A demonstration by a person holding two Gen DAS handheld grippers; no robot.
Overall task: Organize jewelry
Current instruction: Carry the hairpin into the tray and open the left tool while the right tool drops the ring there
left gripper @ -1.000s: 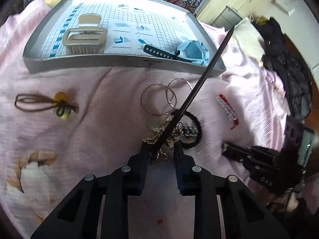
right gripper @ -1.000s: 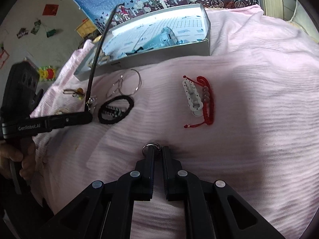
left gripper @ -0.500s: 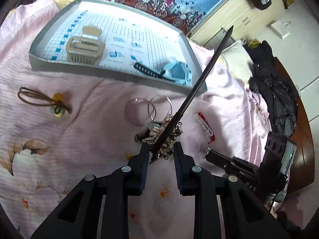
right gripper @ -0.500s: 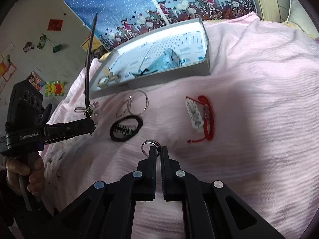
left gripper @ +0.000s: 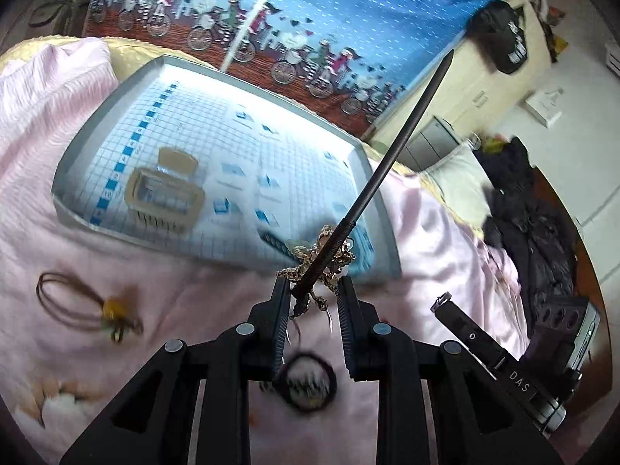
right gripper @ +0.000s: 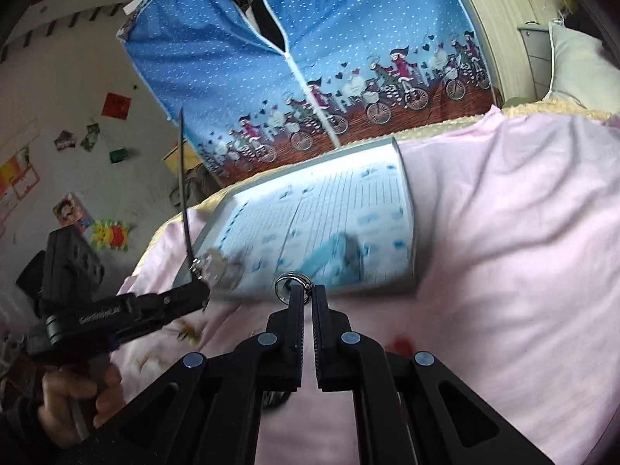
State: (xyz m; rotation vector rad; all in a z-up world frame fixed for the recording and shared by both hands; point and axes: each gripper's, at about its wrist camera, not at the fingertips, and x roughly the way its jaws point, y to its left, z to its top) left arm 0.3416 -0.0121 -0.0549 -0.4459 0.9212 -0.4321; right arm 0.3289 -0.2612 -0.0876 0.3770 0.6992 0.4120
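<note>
My left gripper [left gripper: 313, 297] is shut on the lower end of a black hair stick [left gripper: 391, 157]. The stick's gold ornament [left gripper: 323, 255] sits just above the fingertips, and the stick is held off the pink blanket in front of the tray's near right corner. My right gripper [right gripper: 308, 292] is shut on a small silver ring [right gripper: 287, 283], raised before the grey tray [right gripper: 407, 232]. The same grid-lined tray [left gripper: 73, 213] holds a gold hair comb [left gripper: 164, 201], and a pale blue watch [right gripper: 333, 255] lies blurred near its front. From the right wrist, the left gripper [right gripper: 155, 306] shows at left, held by a hand [right gripper: 69, 399].
On the blanket lie a brown cord with a yellow bead [left gripper: 110, 312], a black hair tie [left gripper: 308, 381] under my left fingers, and a blurred red bracelet [right gripper: 401, 345]. The right gripper's body [left gripper: 488, 348] is low right. A blue printed wardrobe cover [right gripper: 310, 58] stands behind the tray.
Both grippers have risen off the blanket and moved toward the tray, the left carrying the hair stick and the right the ring. The silver hoops and bracelet have dropped out of view.
</note>
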